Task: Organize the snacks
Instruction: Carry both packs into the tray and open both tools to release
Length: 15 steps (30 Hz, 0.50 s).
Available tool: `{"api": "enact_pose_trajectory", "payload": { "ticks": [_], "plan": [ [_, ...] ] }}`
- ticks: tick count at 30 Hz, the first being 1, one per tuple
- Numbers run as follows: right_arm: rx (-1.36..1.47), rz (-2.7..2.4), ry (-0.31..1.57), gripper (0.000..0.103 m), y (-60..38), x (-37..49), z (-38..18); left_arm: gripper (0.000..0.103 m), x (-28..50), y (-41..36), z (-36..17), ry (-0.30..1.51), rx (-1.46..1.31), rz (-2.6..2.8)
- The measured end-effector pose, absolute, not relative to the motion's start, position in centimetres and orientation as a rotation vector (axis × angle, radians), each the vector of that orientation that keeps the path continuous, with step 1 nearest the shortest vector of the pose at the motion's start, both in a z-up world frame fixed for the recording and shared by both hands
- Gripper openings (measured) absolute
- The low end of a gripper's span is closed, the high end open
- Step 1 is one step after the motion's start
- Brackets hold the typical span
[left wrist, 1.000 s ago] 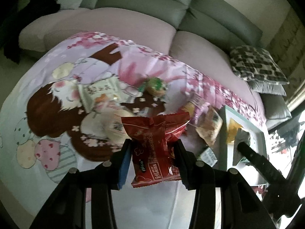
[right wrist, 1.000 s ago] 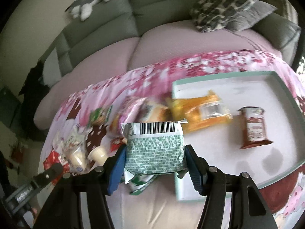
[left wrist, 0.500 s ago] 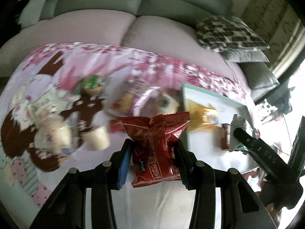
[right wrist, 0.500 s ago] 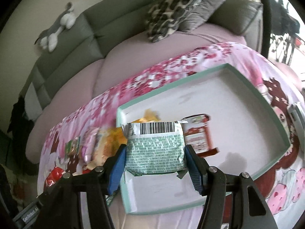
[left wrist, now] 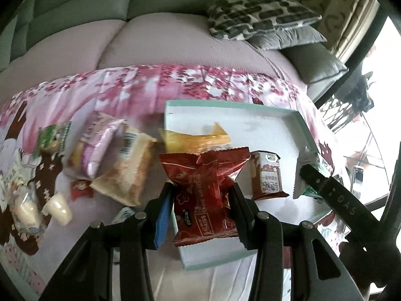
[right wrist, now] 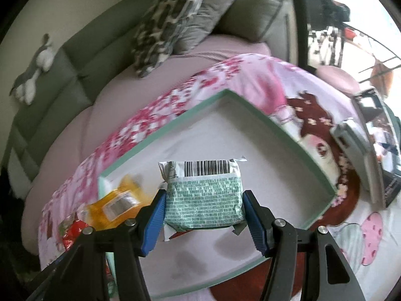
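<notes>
Red snack packet (left wrist: 205, 195) pinched upright in left gripper (left wrist: 200, 198), above tray's (left wrist: 302, 123) near-left corner. Green-and-white packet (right wrist: 203, 195) clamped in right gripper (right wrist: 204, 200), over tray floor. Inside tray: yellow packet (left wrist: 195, 138) at 12 o'clock of red one, brown packet (left wrist: 267, 178) at 3. Loose snacks (left wrist: 125, 168) at 9, on pink cloth (left wrist: 175, 85).

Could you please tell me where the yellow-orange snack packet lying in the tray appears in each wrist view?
Left wrist view: the yellow-orange plastic snack packet lies centre, at the tray's left end, just above the red packet.
Right wrist view: it sits lower left, in the tray's left corner.
Shared landmark: the white shallow tray with a mint-green rim.
</notes>
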State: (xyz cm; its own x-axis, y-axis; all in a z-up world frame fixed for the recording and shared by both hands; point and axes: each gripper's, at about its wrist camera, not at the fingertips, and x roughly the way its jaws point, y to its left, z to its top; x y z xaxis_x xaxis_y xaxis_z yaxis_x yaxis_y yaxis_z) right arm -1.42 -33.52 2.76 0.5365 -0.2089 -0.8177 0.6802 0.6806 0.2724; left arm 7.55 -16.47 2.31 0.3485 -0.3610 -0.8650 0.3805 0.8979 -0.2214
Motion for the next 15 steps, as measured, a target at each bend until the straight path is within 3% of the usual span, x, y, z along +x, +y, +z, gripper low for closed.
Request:
{"api": "enact_pose_trajectory", "payload": {
  "ticks": [13, 15],
  "plan": [
    [0.661, -0.671, 0.855, 0.063, -36.0, -2.7, 1.8, 0.046, 7.5, -20.3, 1.2, 1.123, 0.090, -0.548],
    [0.658, -0.668, 0.854, 0.064, -35.9, -2.6, 1.9, 0.052, 7.4, -20.5, 1.1, 1.129, 0.094, -0.558]
  ]
}}
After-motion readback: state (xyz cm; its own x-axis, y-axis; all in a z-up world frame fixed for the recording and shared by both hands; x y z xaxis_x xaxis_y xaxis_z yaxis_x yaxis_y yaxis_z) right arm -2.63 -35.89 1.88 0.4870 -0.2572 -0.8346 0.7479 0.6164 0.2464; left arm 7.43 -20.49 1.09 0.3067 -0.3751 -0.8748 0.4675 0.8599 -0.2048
